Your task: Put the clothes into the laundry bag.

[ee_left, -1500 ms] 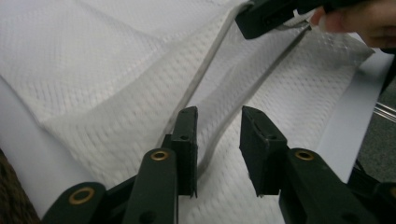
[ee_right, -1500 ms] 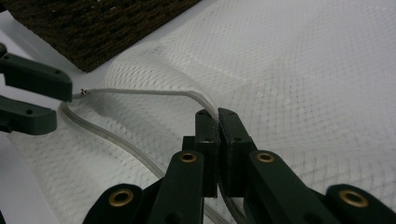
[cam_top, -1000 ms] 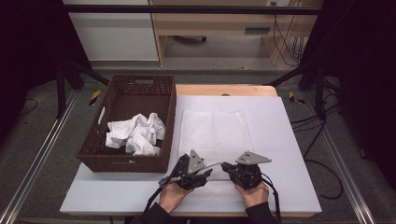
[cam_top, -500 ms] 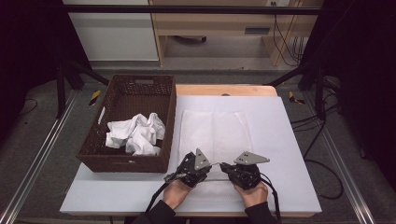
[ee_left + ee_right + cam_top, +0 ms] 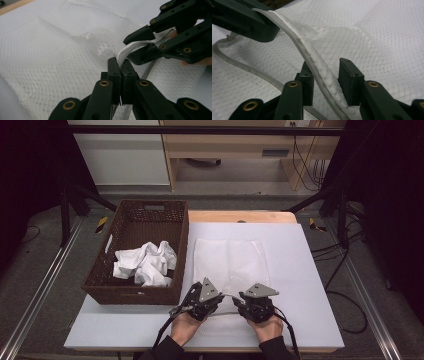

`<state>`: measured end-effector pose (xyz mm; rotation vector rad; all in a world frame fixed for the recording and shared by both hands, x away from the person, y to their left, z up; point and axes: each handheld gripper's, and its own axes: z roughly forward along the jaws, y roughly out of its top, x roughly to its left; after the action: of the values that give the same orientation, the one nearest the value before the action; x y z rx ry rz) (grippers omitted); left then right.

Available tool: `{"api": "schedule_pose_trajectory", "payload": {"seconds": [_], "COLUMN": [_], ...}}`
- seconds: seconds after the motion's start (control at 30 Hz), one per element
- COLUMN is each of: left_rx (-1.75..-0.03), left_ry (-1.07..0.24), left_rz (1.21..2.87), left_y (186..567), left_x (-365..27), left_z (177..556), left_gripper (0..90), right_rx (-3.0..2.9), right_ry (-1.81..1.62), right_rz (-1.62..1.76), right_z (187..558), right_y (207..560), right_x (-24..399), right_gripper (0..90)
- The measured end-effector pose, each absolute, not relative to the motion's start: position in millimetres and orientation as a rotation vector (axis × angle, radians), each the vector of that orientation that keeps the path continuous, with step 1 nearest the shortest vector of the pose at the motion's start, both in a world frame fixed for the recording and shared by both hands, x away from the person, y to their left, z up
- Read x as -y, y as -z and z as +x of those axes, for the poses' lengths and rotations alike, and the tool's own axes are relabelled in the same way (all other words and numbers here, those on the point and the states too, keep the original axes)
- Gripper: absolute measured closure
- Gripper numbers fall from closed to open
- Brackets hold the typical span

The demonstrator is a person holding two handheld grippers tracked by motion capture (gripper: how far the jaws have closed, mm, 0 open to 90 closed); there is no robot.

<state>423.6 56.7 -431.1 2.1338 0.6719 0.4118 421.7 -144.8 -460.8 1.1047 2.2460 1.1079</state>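
Lying flat on the white table (image 5: 310, 270), a mesh laundry bag (image 5: 227, 262) has its near zipper edge (image 5: 312, 65) pinched by the left gripper (image 5: 120, 72); the right gripper (image 5: 325, 80), fingers just opening, straddles that edge without pressing. Left, a wicker basket (image 5: 100, 285) holds crumpled white cloths (image 5: 145, 262).

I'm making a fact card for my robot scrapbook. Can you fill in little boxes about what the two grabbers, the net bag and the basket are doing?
Left gripper: jaws just closed, pinching the zipper edge of the mesh bag
Right gripper: jaws just opening, zipper edge runs between them, pads not pressing
Mesh bag: white, flat on the white table, near edge lifted
Basket: brown wicker, left of the bag
In basket: crumpled white cloth
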Motion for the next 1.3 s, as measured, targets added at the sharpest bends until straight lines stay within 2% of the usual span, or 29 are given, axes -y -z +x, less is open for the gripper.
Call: {"api": "schedule_pose_trajectory", "payload": {"seconds": [0.1,0.2,0.27,0.4,0.57,0.9,1.3], "left_rx": [-0.657,-0.664,-0.665,-0.670,-0.693,-0.758,-0.805], "left_ry": [-0.410,-0.400,-0.388,-0.389,-0.411,-0.491,-0.651], "left_rz": [2.142,2.137,2.123,2.094,2.055,1.989,1.968], "left_y": [434,437,438,432,423,401,358], "left_x": [-57,-59,-63,-77,-99,-141,-182], "left_z": [421,418,416,408,398,395,415], "left_gripper": [86.1,82.4,78.8,65.2,55.2,42.0,32.6], "right_rx": [-2.260,-2.268,-2.265,-2.250,-2.224,-2.202,-2.201], "right_ry": [-1.105,-1.140,-1.157,-1.188,-1.215,-1.244,-1.251], "right_rz": [1.126,1.132,1.147,1.164,1.167,1.154,1.147], "right_z": [422,422,421,420,419,417,417], "right_y": [462,460,459,457,452,449,448], "right_x": [145,147,148,151,153,156,158], "right_gripper": [80.1,87.3,87.8,87.9,87.9,87.8,87.7]}}
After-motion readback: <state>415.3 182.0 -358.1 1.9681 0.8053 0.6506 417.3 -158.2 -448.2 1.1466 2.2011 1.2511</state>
